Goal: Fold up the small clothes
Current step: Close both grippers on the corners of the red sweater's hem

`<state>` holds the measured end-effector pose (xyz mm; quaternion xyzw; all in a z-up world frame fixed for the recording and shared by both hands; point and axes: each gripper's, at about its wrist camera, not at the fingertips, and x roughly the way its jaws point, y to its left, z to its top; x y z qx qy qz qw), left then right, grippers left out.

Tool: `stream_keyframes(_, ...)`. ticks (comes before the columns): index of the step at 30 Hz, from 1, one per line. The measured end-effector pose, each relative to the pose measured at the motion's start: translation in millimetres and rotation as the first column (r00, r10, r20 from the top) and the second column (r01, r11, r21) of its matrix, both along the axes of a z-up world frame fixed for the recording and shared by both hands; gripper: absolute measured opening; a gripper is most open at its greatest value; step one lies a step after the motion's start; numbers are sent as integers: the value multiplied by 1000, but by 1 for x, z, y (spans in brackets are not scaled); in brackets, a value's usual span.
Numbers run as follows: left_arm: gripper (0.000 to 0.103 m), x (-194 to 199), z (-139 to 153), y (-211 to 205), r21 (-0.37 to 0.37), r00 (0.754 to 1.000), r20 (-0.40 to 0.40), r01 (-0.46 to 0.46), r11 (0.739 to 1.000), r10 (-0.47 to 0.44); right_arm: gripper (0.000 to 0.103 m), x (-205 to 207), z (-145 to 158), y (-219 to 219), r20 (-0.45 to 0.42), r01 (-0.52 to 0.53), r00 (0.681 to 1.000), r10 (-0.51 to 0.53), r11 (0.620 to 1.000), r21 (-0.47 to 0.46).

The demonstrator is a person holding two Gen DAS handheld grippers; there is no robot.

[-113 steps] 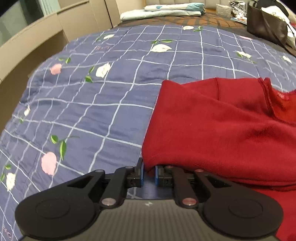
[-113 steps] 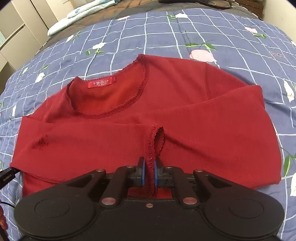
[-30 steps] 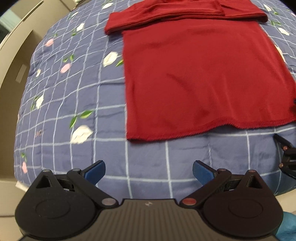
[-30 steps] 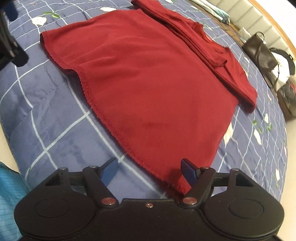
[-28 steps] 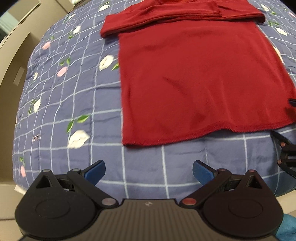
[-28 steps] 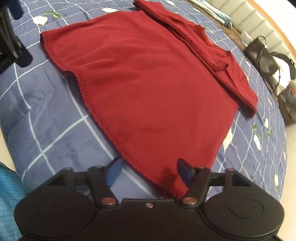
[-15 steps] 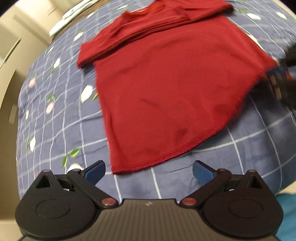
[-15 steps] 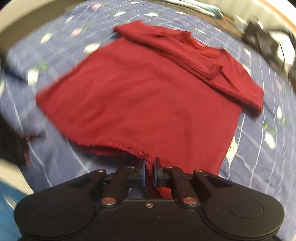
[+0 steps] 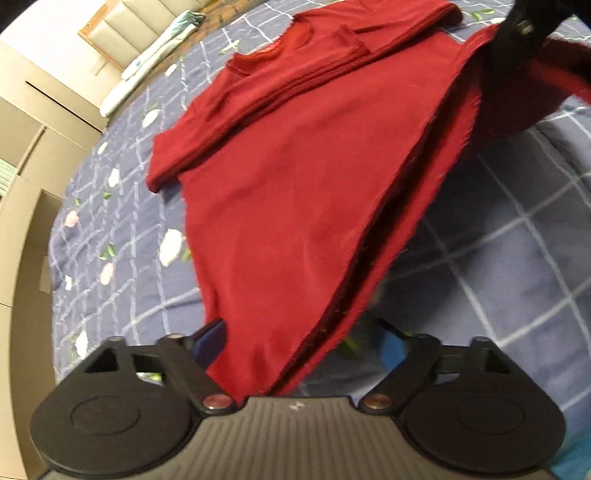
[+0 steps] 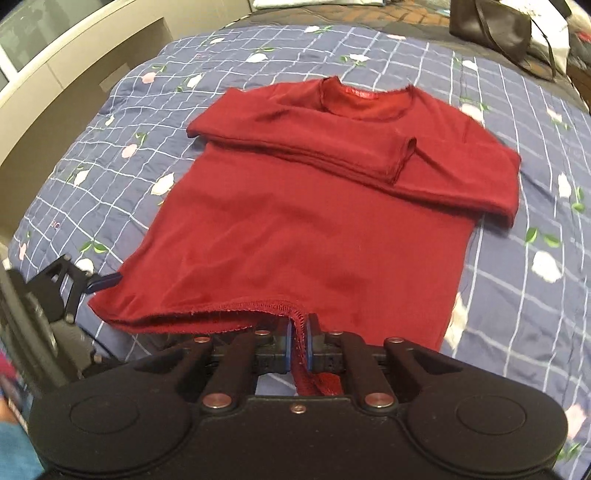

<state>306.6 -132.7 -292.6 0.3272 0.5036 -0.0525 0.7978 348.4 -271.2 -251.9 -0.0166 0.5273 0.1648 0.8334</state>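
Observation:
A red long-sleeved top [image 10: 317, 221] lies flat on the blue checked quilt [image 10: 517, 258], both sleeves folded across its chest. My right gripper [image 10: 299, 336] is shut on the bottom hem near its right corner, and the hem is raised a little off the quilt. In the left wrist view the top [image 9: 280, 192] stretches away, and its left hem corner sits between the wide-apart fingers of my left gripper [image 9: 299, 343], which is open. The right gripper [image 9: 528, 22] shows at the upper right, holding the lifted hem. The left gripper [image 10: 74, 288] appears at the left edge of the right wrist view.
A black bag [image 10: 491, 29] sits at the far right of the bed. Beige wooden panels [image 9: 22, 184] run along the bed's left side. Folded pale bedding [image 9: 147, 62] lies at the head end. The bed's near edge is right under both grippers.
The right gripper went from open to shut on the hem and lifted it. The left gripper, still open, has moved forward until the left hem corner lies between its fingers.

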Motion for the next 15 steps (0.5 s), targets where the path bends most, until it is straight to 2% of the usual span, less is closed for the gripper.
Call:
stream_keyframes(3, 71, 5, 3, 9, 32, 999, 35, 15, 999, -16, 7, 0, 5, -2, 9, -16, 1000, 16, 1000, -17)
stream_keyframes(5, 55, 5, 6, 17, 35, 998, 51, 45, 998, -47, 7, -2, 7, -2, 15, -32, 999, 33, 999, -30)
stream_keyframes(6, 51, 4, 7, 22, 35, 996, 53, 68, 997, -69, 6, -4, 8, -1, 18, -42, 999, 43, 998, -37)
stream_keyframes(7, 42, 3, 8, 24, 35, 994, 55, 89, 995, -91, 6, -7, 8, 0, 23, -57, 998, 58, 997, -48)
stream_keyframes(8, 29, 1, 9, 28, 35, 991, 54, 118, 992, -120, 6, -10, 8, 2, 27, -71, 997, 72, 996, -61)
stream_keyframes(11, 6, -2, 14, 37, 21, 981, 43, 189, 982, -190, 6, -21, 8, 8, 34, -115, 992, 119, 988, -100)
stream_keyframes(15, 5, -5, 25, 46, -11, 972, 54, 231, 973, -230, 4, -38, 7, 15, 39, -168, 984, 176, 975, -146)
